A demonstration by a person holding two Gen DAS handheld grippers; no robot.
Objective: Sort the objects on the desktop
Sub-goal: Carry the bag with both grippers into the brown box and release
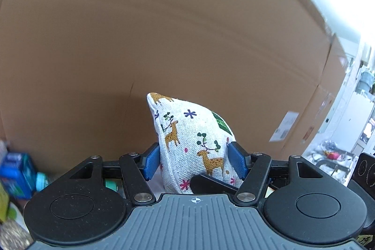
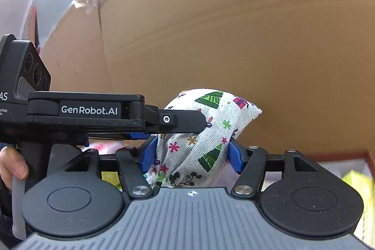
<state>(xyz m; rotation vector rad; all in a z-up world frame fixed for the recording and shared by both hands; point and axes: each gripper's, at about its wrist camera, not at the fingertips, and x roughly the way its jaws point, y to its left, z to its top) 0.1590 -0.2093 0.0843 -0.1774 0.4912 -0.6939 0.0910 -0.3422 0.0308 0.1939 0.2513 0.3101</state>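
Left wrist view: the left gripper (image 1: 194, 159) grasps a printed cloth pouch (image 1: 189, 144), white fabric patterned with deer, flowers and a green tree; both blue pads (image 1: 151, 162) press into its sides, and the fabric bulges upward between them. A black finger of the other gripper crosses the pouch's lower edge. Behind stands a large cardboard box (image 1: 164, 39), bearing a white label (image 1: 284, 125) on its right face. A blue packet (image 1: 17, 175) lies at lower left, blurred.

Right wrist view: the right gripper (image 2: 190, 156) clamps the same cloth pouch (image 2: 201, 132), its blue pads (image 2: 234, 157) pinching the gathered fabric. The left gripper (image 2: 187, 121) enters from the left, marked "GenRobot.AI", its finger lying against the pouch; a hand (image 2: 11, 165) holds its handle. The cardboard box (image 2: 234, 39) fills the background. A yellow item (image 2: 358, 184) at lower right is possibly packaging.
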